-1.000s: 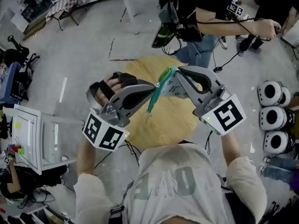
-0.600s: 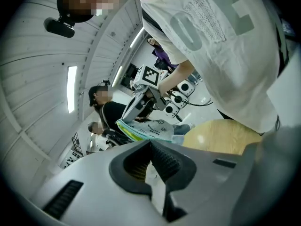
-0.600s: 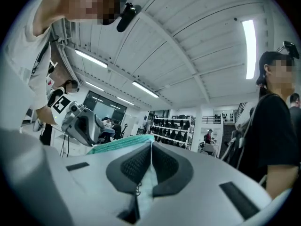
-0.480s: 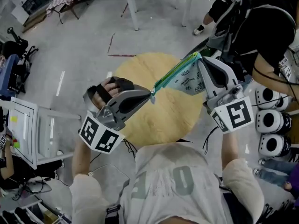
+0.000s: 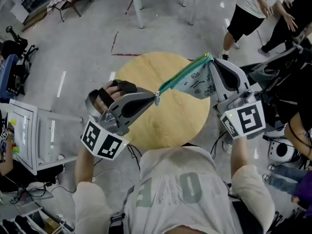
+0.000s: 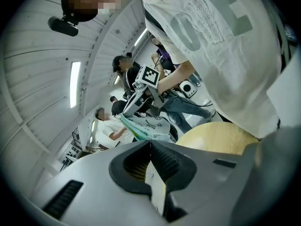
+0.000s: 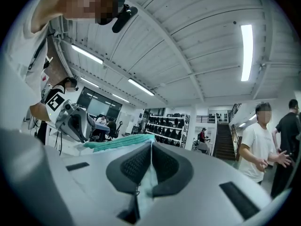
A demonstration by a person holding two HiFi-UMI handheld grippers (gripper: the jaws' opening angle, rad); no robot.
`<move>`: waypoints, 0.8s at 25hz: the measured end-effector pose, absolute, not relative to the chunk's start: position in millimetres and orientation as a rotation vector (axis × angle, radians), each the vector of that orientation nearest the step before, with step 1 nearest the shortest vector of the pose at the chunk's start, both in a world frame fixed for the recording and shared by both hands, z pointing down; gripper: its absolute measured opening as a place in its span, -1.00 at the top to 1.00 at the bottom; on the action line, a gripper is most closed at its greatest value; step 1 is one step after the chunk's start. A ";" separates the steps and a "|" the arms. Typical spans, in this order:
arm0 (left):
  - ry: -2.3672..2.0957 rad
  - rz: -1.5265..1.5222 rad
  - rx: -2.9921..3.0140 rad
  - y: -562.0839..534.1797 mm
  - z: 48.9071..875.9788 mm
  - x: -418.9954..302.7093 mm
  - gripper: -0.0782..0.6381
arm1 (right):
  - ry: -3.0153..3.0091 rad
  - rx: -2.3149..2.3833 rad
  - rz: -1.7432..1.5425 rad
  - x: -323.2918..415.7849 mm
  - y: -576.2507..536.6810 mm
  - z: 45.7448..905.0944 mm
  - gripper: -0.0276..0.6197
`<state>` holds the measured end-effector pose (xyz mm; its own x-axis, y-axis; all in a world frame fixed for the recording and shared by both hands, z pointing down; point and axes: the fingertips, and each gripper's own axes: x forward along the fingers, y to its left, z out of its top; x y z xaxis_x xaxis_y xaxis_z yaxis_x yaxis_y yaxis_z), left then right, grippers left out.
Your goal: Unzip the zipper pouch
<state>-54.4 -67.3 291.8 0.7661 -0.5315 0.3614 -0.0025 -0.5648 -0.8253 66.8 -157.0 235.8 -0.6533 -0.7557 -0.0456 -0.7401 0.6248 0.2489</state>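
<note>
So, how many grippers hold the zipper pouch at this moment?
2. The right gripper clamps the zipper pouch at its upper corner; the left gripper pinches the zipper's lower end, above the round table. Neither is hidden.

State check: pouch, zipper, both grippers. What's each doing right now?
White printed fabric pouch: held in the air, stretched taut between both grippers.
Teal zipper: pulled straight; how far unzipped, cannot tell.
Left gripper: fingers shut on the zipper pull.
Right gripper: fingers shut on the pouch's far corner.
</note>
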 end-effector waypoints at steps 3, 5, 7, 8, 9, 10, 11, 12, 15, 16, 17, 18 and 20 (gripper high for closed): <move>0.421 -0.736 -2.093 -71.1 291.5 -56.4 0.71 | -2.774 1.280 -0.365 65.5 -159.5 237.1 0.82; 0.441 -0.717 -2.137 -69.2 296.8 -57.4 0.71 | -2.766 1.281 -0.332 65.0 -157.8 245.0 0.82; 0.469 -0.696 -2.198 -68.5 305.8 -57.1 0.71 | -2.745 1.279 -0.283 65.8 -158.0 257.4 0.82; 0.488 -0.688 -2.229 -69.8 311.3 -56.4 0.71 | -2.734 1.274 -0.255 66.3 -159.7 264.4 0.82; 0.509 -0.681 -2.262 -71.8 317.3 -55.6 0.70 | -2.726 1.266 -0.228 66.8 -161.6 271.3 0.82; 0.533 -0.672 -2.297 -73.5 323.6 -54.6 0.70 | -2.720 1.254 -0.202 67.3 -162.5 278.2 0.82; 0.564 -0.657 -2.334 -74.4 329.6 -53.5 0.70 | -2.718 1.240 -0.176 67.7 -161.8 284.7 0.82; 0.599 -0.633 -2.371 -74.3 334.7 -52.3 0.70 | -2.717 1.225 -0.154 68.0 -159.7 290.8 0.82; 0.718 -0.518 -2.469 -78.0 340.5 -48.3 0.70 | -2.719 1.184 -0.117 69.8 -155.7 305.3 0.82; 0.762 -0.472 -2.488 -83.6 338.7 -47.1 0.70 | -2.716 1.175 -0.113 71.4 -157.9 310.1 0.82; 0.809 -0.430 -2.500 -91.0 335.5 -47.0 0.70 | -2.709 1.170 -0.108 73.4 -161.3 315.2 0.82; 0.865 -0.390 -2.509 -98.0 331.4 -49.1 0.70 | -2.699 1.169 -0.100 74.9 -163.9 320.5 0.82; 1.015 -0.286 -2.525 -104.7 318.6 -62.9 0.70 | -2.674 1.174 -0.062 74.6 -160.6 331.3 0.82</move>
<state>-62.9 -104.7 318.6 0.7152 -0.6979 0.0384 -0.6155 -0.6549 -0.4386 74.6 -160.6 331.3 -0.6566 -0.7316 0.1833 -0.7224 0.6799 0.1261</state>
